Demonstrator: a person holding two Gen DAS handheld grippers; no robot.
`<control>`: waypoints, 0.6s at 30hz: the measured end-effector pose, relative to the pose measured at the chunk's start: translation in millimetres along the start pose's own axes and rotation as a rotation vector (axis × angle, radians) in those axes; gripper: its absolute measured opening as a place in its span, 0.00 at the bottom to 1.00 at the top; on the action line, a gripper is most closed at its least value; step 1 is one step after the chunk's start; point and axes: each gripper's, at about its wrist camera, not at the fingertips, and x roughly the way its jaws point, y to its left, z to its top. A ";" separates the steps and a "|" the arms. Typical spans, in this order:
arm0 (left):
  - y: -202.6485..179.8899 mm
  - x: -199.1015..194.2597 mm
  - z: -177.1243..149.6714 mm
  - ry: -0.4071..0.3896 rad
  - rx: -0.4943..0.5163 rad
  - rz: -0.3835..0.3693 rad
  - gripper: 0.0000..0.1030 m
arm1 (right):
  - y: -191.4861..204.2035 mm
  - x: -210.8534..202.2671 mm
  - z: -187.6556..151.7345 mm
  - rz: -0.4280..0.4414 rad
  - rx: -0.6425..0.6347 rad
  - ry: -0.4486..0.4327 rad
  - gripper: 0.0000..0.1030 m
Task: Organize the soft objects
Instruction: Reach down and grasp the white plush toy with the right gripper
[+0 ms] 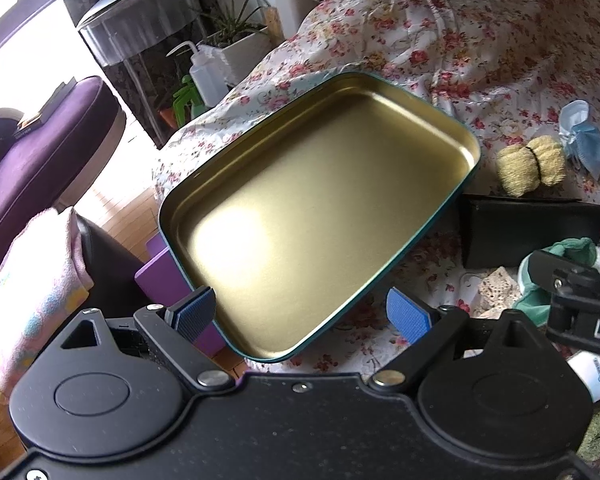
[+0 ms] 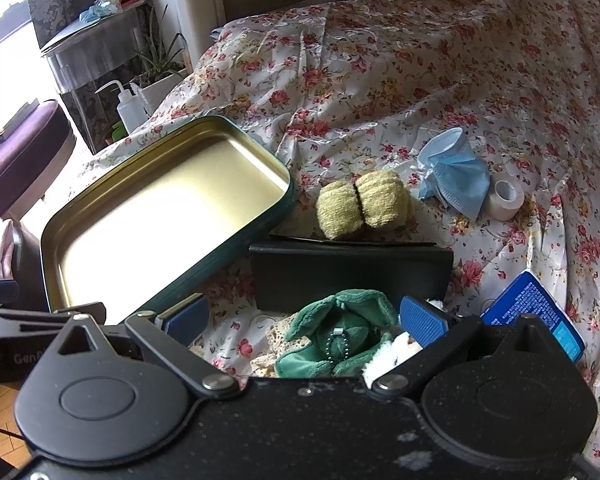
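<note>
Left gripper (image 1: 300, 312): jaws wide apart, holding nothing; blue pads (image 1: 407, 315) on both sides of the near corner of the shallow gold metal tin with a dark green rim (image 1: 319, 208); cannot tell if the pads touch the rim; tin lying tilted on the flowery bed cover (image 1: 459, 40), its far end higher, nothing inside; near corner sticking out past the bed edge, above a purple block (image 1: 160, 276).

Right gripper (image 2: 305, 318): jaws wide apart too, gripping nothing; hanging over the fluffy green plush toy (image 2: 339, 336), seen between the two blue pads (image 2: 421, 317); cannot tell if touching the toy; a bit of white fluff (image 2: 395, 350) just beside the toy on the right; cream lace cloth (image 2: 274, 340) under its left side.

Farther out: flat black case (image 2: 351, 276) behind the toy, touching the tin's side; yellow-green rolled cloth tied round the middle with a dark band (image 2: 361, 204) behind the case; crumpled light blue face mask (image 2: 453, 176) to the right of the roll; small white tape roll (image 2: 507, 196) just beside the mask; blue printed packet (image 2: 533, 316) near the right pad.

Beyond the bed: white squeeze bottle (image 2: 130, 108), potted green plant (image 2: 160, 68), purple stool (image 1: 40, 152), pink folded towel (image 1: 36, 304) on the left.
</note>
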 end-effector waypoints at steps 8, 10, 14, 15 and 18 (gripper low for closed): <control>-18.5 -16.2 1.7 -0.090 0.061 -0.052 0.87 | -42.3 -11.0 14.0 -0.035 0.115 -0.053 0.99; -25.6 -20.0 1.8 -0.106 0.088 -0.089 0.87 | -62.6 -16.1 18.2 -0.060 0.169 -0.072 0.99; -45.7 -24.9 -1.6 -0.122 0.164 -0.177 0.87 | -106.3 -26.5 23.1 -0.097 0.277 -0.104 0.99; -52.5 -25.4 -3.2 -0.124 0.188 -0.196 0.87 | -116.1 -28.3 22.6 -0.096 0.304 -0.103 0.99; -73.9 -26.3 -9.4 -0.122 0.250 -0.240 0.87 | -141.0 -33.0 18.5 -0.091 0.367 -0.102 0.99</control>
